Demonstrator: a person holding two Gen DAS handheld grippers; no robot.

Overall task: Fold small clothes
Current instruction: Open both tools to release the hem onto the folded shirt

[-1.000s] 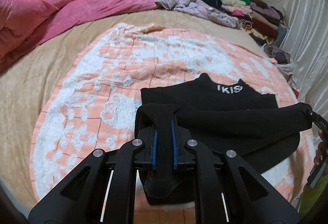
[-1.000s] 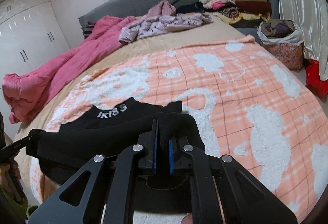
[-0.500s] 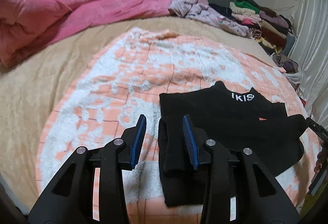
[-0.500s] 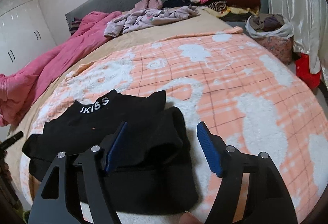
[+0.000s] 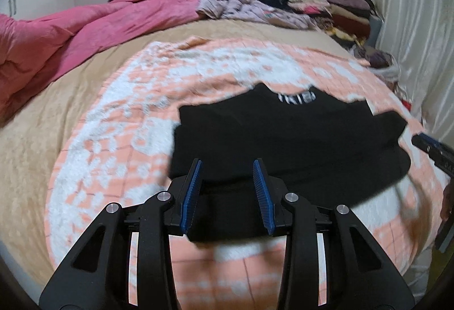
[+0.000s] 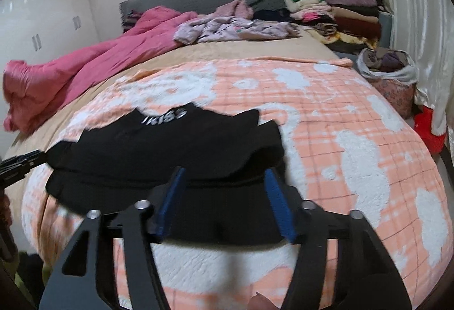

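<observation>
A black top (image 5: 283,134) with white letters at its collar lies folded on the orange-and-white blanket (image 5: 127,139). My left gripper (image 5: 227,165) stands open over the garment's near left part; its blue pads are apart and do not press the cloth. In the right wrist view the same black top (image 6: 170,151) lies under my right gripper (image 6: 224,172), whose jaws are closing with the near right edge of the cloth between them, pads clear of it. Each gripper shows at the edge of the other's view: right gripper (image 5: 431,148), left gripper (image 6: 20,165).
A pink duvet (image 5: 85,32) is bunched along the far left of the bed. Loose lilac clothes (image 6: 227,26) and a stack of folded clothes (image 6: 334,12) sit at the headboard. A bag of clothes (image 6: 388,69) stands beside the bed on the right, by the curtain.
Both grippers let go of the folded black cloth and opened, then drew back toward its near edge. The right jaws are narrower than half a second ago. The top now lies flat.
</observation>
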